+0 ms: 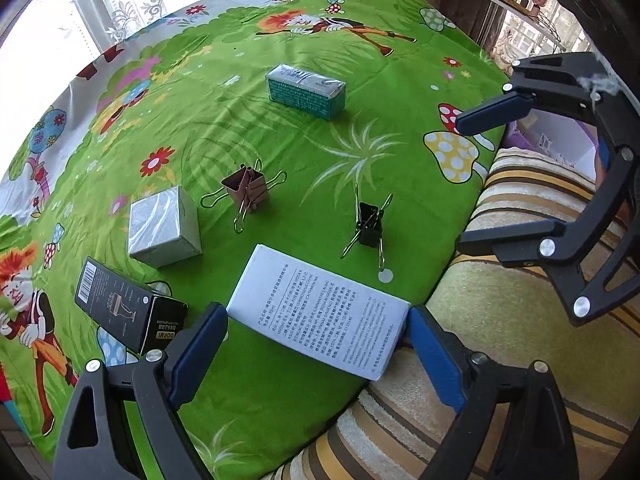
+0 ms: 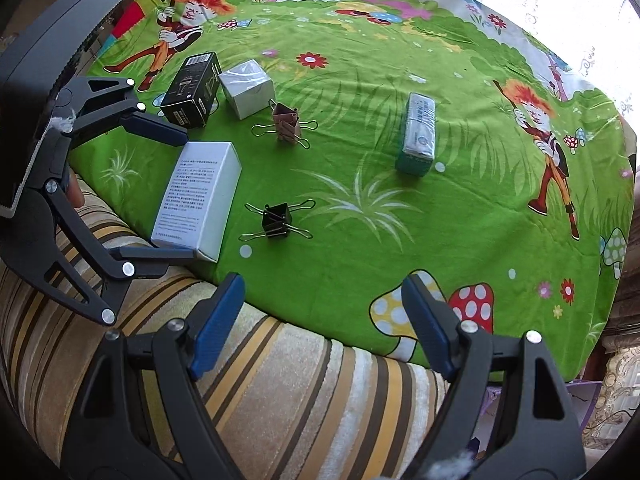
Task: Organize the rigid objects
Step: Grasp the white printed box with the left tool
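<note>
Cartoon-print green cloth covers the bench (image 2: pixel 400 240). At its near edge the white box (image 1: pixel 320 312) is straddled by the wide-open left claw (image 1: pixel 318 338), pads not visibly touching. Light, stiff, slick cardboard probably; best gripped across its long sides. The right claw (image 2: pixel 324 320) is open, empty.

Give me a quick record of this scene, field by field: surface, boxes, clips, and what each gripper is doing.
surface: green cartoon-print cloth
boxes: white printed carton, black barcode box, silver cube box, teal oblong box
clips: rose-gold binder clips, black binder clips
left gripper: open, fingers flanking the white carton's ends; contact unclear
right gripper: open, empty, over the cloth's near edge
</note>
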A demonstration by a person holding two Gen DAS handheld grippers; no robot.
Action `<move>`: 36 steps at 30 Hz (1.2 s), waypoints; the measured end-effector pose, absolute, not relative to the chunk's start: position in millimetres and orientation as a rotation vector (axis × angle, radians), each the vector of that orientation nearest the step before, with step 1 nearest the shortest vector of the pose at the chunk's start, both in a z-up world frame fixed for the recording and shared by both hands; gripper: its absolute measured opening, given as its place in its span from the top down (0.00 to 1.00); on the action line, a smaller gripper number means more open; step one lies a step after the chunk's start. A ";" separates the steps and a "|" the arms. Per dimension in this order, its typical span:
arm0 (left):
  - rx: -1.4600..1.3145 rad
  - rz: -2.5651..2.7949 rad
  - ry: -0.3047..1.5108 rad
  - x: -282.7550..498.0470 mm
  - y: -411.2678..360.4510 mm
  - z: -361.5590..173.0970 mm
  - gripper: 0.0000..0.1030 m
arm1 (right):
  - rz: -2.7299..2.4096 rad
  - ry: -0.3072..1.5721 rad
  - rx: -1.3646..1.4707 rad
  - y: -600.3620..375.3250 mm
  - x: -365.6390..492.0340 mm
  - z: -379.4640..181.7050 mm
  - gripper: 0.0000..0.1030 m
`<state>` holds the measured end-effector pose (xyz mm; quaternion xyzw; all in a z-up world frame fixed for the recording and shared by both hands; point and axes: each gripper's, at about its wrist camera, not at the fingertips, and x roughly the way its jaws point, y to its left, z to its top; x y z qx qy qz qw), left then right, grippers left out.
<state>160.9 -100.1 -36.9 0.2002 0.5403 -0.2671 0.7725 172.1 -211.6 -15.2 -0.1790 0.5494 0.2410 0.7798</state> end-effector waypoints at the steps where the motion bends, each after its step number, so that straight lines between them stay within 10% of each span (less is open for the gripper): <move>1: 0.433 -0.583 1.166 162.0 -99.3 -36.0 0.11 | 0.523 1.191 -0.392 -208.6 172.4 -17.5 0.20; 36: 0.031 -0.310 1.204 153.6 -45.0 -17.0 0.09 | 0.558 1.198 -0.364 -184.2 190.9 -42.7 0.21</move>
